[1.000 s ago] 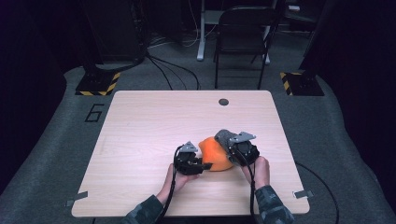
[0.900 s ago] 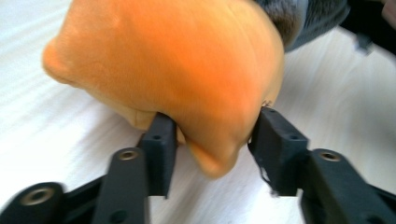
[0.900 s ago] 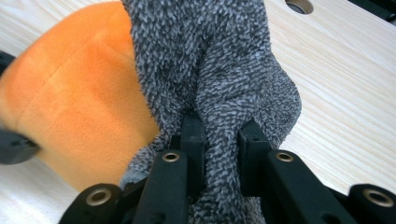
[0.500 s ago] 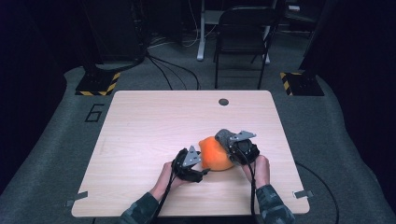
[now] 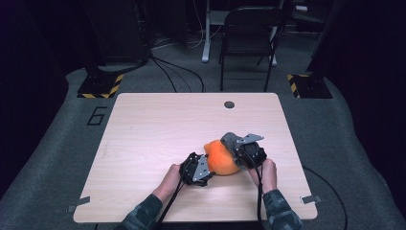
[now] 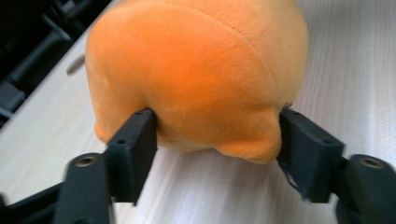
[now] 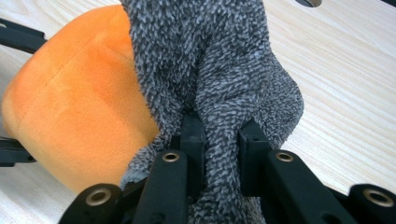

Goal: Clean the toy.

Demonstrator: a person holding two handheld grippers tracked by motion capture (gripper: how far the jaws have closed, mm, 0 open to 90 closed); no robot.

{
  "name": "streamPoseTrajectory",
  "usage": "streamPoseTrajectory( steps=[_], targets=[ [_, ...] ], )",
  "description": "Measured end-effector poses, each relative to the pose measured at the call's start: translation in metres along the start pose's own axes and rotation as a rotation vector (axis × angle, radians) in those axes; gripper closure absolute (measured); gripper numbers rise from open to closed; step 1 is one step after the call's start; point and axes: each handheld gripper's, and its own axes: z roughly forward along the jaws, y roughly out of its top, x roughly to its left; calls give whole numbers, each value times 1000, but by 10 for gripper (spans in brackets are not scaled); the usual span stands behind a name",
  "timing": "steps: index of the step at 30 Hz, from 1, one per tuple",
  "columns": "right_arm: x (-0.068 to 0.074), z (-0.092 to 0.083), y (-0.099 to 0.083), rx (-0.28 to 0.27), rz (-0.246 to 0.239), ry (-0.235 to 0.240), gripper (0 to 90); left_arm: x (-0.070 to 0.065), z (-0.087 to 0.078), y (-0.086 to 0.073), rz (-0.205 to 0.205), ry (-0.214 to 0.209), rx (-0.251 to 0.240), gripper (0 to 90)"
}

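On the pale wood counter point(image 5: 158, 129), near its front edge, I see the orange plush point(image 5: 221, 157) resting. My left hand-held gripper point(image 6: 217, 140) has just been closing, its jaws touching the plush's sides. My right hand-held gripper point(image 7: 223, 144) pinches the grey fuzzy cloth point(image 7: 210, 70) tight, beside the plush.

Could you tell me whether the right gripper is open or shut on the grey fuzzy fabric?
Shut: the right gripper pinches a fold of the grey fuzzy fabric between its jaws, beside the orange plush.
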Motion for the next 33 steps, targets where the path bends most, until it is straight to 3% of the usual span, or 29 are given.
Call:
streamPoseTrajectory(
  steps=[2, 4, 7, 9, 12, 17, 20, 22, 24, 33],
  targets=[
    [-1, 0, 0, 5, 7, 5, 767, -2, 2, -1, 31, 18, -1, 398],
    [-1, 1, 0, 4, 6, 10, 766, -3, 2, -2, 34, 25, -11, 483],
    [-1, 1, -1, -3, 1, 3, 765, -2, 3, -4, 7, 10, -33, 628],
    [0, 0, -2, -1, 6, 3, 763, -1, 3, -4, -2, 8, -34, 676],
    [-6, -7, -2, -41, 14, 22, 760, -1, 2, -4, -4, 18, -37, 732],
    [-34, -40, -10, -99, 77, -44, 759, 1, 1, -6, -25, 23, -43, 759],
    [-53, -50, -27, -73, 128, -90, 758, 0, 1, -5, -17, 27, -49, 769],
    [-57, -47, -40, -34, 129, -116, 757, -1, 1, -6, -16, 29, -60, 786],
    [-62, -40, -52, 14, 164, -119, 755, -1, 1, -7, -14, 30, -64, 795],
    [-64, -27, -56, 34, 156, -137, 752, 0, 0, -11, -28, 34, -115, 801]
  ],
)
